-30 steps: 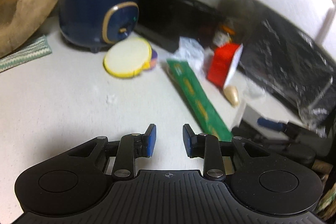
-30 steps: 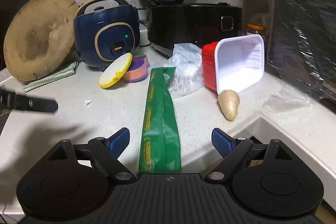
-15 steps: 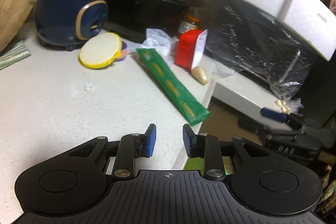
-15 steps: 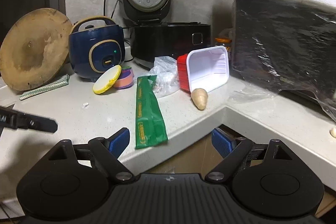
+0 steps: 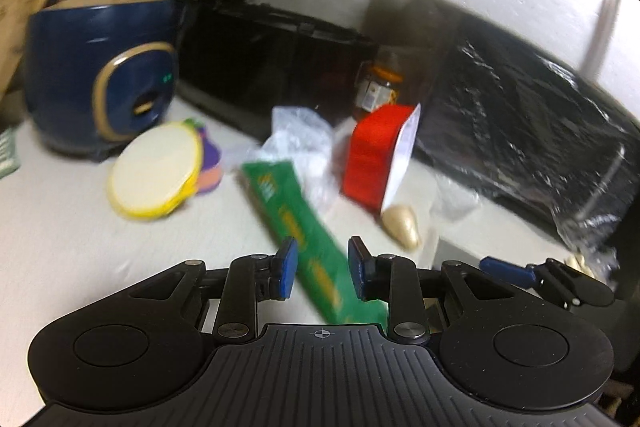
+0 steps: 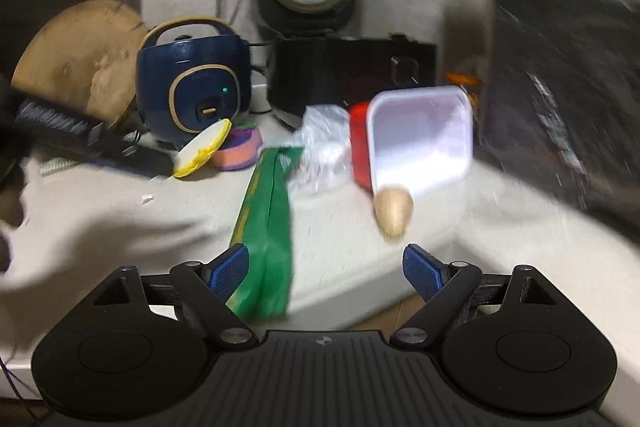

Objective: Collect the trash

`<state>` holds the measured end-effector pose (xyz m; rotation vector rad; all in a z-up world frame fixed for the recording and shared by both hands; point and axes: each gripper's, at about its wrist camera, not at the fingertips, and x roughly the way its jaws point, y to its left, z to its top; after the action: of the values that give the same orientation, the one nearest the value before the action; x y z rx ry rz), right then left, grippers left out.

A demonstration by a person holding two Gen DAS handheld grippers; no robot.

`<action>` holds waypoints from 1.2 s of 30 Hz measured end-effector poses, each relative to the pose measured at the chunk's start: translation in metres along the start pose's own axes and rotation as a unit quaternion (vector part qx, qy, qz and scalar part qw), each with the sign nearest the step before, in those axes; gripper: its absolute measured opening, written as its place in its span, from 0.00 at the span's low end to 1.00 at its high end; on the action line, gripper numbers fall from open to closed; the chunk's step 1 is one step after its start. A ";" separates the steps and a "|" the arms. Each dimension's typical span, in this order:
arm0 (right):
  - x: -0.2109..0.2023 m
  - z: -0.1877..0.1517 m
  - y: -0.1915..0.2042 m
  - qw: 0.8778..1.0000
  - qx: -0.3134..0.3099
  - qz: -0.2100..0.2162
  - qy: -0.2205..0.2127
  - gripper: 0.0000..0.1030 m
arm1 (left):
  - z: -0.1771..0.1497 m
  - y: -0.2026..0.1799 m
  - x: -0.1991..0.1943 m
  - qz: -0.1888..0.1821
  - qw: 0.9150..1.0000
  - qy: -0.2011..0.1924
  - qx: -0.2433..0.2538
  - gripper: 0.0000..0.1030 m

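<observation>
Both of your tools hang empty above the green wrapper [image 5: 304, 227] on the bench [image 5: 72, 235], left tool [image 5: 322, 267] half-spread, right tool [image 6: 326, 269] wide.

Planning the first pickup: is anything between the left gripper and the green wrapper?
Nothing visible. The left gripper has its jaws open with the near end of the green wrapper lying flat on the counter directly ahead between them. The clear bag sits at its far end.
</observation>
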<state>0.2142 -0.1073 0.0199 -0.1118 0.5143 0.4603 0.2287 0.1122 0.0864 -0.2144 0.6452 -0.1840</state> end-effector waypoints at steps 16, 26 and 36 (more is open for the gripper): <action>-0.031 0.054 -0.054 0.983 0.115 -0.065 0.128 0.80 | -0.023 -0.051 0.068 0.141 0.979 0.133 0.055 0.36; -0.032 0.036 -0.063 0.977 0.144 -0.043 0.151 0.80 | -0.030 0.008 0.033 0.175 0.974 0.136 -0.044 0.32; -0.028 0.020 -0.063 0.972 0.153 -0.042 0.171 0.80 | 0.003 -0.019 0.048 0.173 0.980 0.099 0.021 0.33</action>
<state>0.2301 -0.1704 0.0504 0.0847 0.9097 0.2736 0.2663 0.0825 0.0659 -0.0400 0.8646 0.1174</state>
